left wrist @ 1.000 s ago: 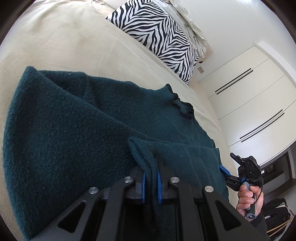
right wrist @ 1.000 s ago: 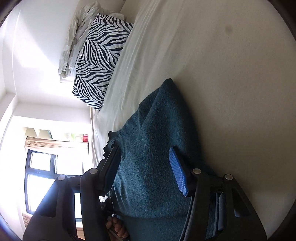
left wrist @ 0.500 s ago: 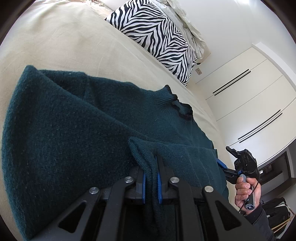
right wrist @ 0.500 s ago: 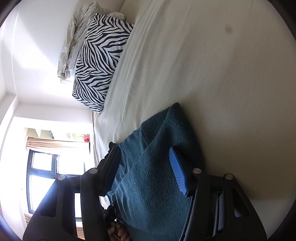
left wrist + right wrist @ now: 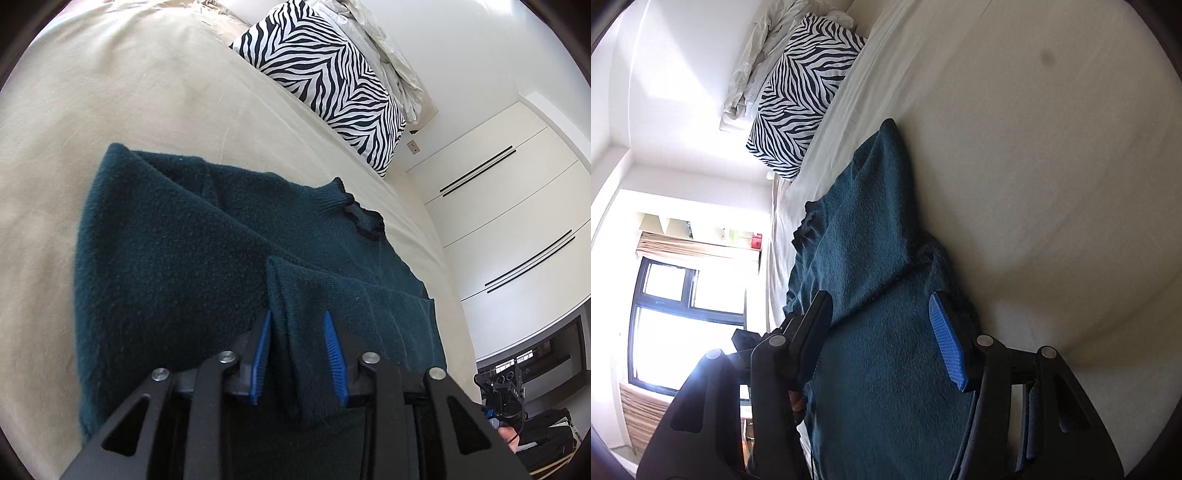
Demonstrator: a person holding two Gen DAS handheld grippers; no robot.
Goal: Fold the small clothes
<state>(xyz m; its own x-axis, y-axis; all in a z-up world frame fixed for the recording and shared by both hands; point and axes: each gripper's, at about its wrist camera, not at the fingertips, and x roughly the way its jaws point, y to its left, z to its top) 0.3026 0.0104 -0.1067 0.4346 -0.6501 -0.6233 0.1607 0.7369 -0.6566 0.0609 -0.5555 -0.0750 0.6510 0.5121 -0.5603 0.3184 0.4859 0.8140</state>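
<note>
A dark teal knit sweater (image 5: 177,266) lies on the bed, its sides folded in and its collar (image 5: 364,221) toward the pillow. My left gripper (image 5: 297,356) is open, its blue pads on either side of a folded sleeve cuff (image 5: 306,317). My right gripper (image 5: 882,332) is open above the sweater (image 5: 871,258), and holds nothing. The right gripper also shows in the left wrist view (image 5: 502,391) at the lower right, past the bed edge.
The cream bed sheet (image 5: 129,85) spreads around the sweater. A zebra-striped pillow (image 5: 325,74) and crumpled white bedding (image 5: 388,48) lie at the head. White wardrobe doors (image 5: 517,229) stand to the right. A window (image 5: 683,321) shows in the right wrist view.
My left gripper has opened and let go of the sleeve cuff it was pinching. My right gripper has stayed open and drawn back along the sweater.
</note>
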